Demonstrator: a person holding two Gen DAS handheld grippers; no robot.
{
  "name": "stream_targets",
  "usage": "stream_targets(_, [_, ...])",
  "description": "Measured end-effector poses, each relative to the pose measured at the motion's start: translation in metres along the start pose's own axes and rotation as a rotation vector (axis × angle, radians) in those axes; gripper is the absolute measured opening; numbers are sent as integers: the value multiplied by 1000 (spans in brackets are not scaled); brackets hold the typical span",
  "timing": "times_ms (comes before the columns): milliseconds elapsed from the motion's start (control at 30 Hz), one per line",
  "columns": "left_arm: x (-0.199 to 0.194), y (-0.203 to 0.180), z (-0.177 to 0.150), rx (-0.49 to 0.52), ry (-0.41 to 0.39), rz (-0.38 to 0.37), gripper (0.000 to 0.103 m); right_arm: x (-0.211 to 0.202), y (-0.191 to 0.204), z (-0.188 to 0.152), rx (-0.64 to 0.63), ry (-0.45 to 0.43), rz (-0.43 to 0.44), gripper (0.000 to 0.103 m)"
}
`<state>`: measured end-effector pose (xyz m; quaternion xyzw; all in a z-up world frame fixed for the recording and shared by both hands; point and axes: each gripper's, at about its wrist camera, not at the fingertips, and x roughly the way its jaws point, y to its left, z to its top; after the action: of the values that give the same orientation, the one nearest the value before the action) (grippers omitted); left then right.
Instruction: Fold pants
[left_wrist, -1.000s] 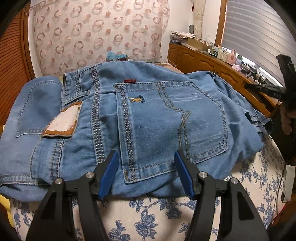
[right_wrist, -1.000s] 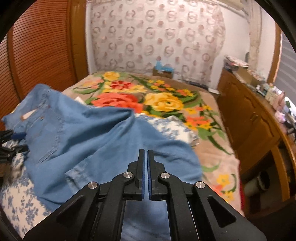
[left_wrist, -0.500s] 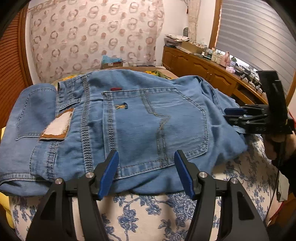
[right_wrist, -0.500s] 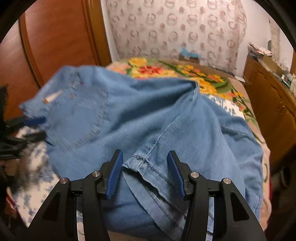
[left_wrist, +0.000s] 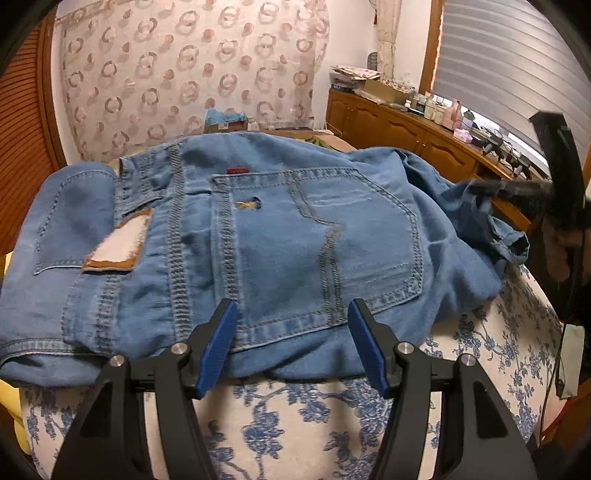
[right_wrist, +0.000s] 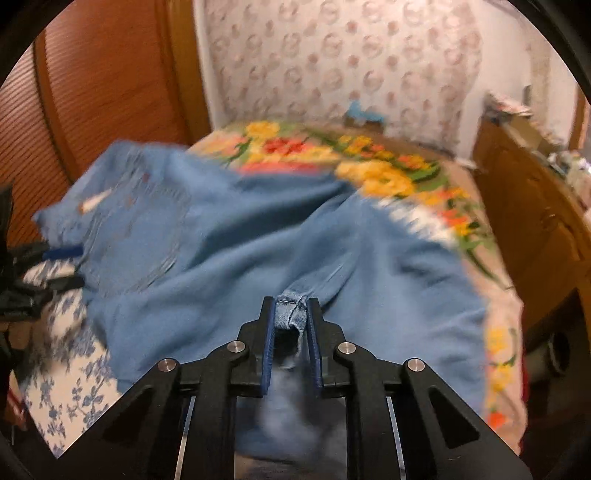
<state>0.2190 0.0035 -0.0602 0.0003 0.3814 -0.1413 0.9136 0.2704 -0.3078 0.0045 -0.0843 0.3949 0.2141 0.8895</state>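
My left gripper (left_wrist: 291, 343) stands released, its blue pads (left_wrist: 216, 347) spread wide. They hover over the near edge of the pants (left_wrist: 258, 236), over the lower hem of a back pocket (left_wrist: 317, 243). The pads do not press the denim.

The pants lie on a blue-flowered white cover (left_wrist: 295, 417) at the near end of the bed. The seat faces up. A tan and white waistband patch (left_wrist: 118, 245) sits to the left of the pocket, and a small red tag (left_wrist: 237, 170) sits just above the pocket's far edge.

My right gripper (right_wrist: 291, 314) is closing its jaws on a bunched piece of hem (right_wrist: 291, 308). The fold of stitched denim fills the narrow gap between the pads, and both pads press on it. From this grip the cloth runs away in a taut ridge toward the far middle of the bed. The rest of the pants (right_wrist: 207, 251) spreads to the left and right of that ridge.

In the left wrist view the right gripper (left_wrist: 491, 190) appears blurred at the far right edge of the pants, with a hand (left_wrist: 561, 247) behind it. In the right wrist view the left gripper (right_wrist: 62, 267) sits at the left edge, next to the pocket area.

A bedspread with yellow and red flowers (right_wrist: 369, 162) covers the far part of the bed. A wooden cabinet (right_wrist: 532, 206) stands to the right.
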Motion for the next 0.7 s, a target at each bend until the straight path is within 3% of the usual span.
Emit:
stream_targets(100, [-5, 10, 1, -13, -10, 21, 62, -16, -34, 20, 13, -53, -107, 14])
stream_targets(267, [-14, 27, 1, -41, -24, 54, 62, -12, -91, 46, 44, -55, -280, 13])
stream_targets(533, [-26, 46, -11, -78, -37, 99, 62, 2, -140, 51, 128, -53, -410, 14])
stream_targets(600, [-29, 49, -16, -88, -38, 107, 62, -1, -138, 48, 135, -67, -421, 25])
stream_targets(633, [-31, 50, -19, -91, -39, 108, 62, -1, -136, 49, 147, -62, -413, 40])
stream_targets(700, [-34, 51, -24, -95, -41, 111, 62, -8, -132, 44, 177, -55, -378, 45])
